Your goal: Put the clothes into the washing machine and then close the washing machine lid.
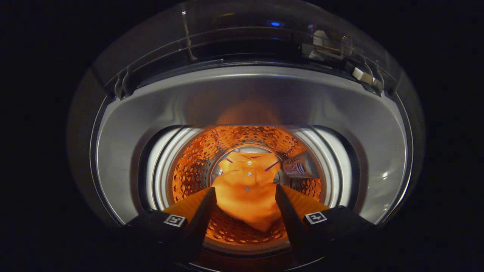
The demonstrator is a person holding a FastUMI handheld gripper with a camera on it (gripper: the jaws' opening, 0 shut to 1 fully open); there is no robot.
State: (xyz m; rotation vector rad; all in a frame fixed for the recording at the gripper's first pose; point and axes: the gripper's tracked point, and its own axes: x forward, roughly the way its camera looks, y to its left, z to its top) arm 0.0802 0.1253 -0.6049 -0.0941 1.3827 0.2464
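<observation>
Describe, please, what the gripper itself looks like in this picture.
The gripper has two long, flat fingers that taper toward the tips, dark along their inner edges and lit orange on their upper faces. Each sits in a bulky black base. On top of each base is a small square white tag with a black pattern. No cables or sleeve can be seen.

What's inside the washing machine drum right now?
An orange shirt with buttons lies in the drum, ahead of the open gripper fingers. Whatever sits beneath the shirt is covered.
</observation>
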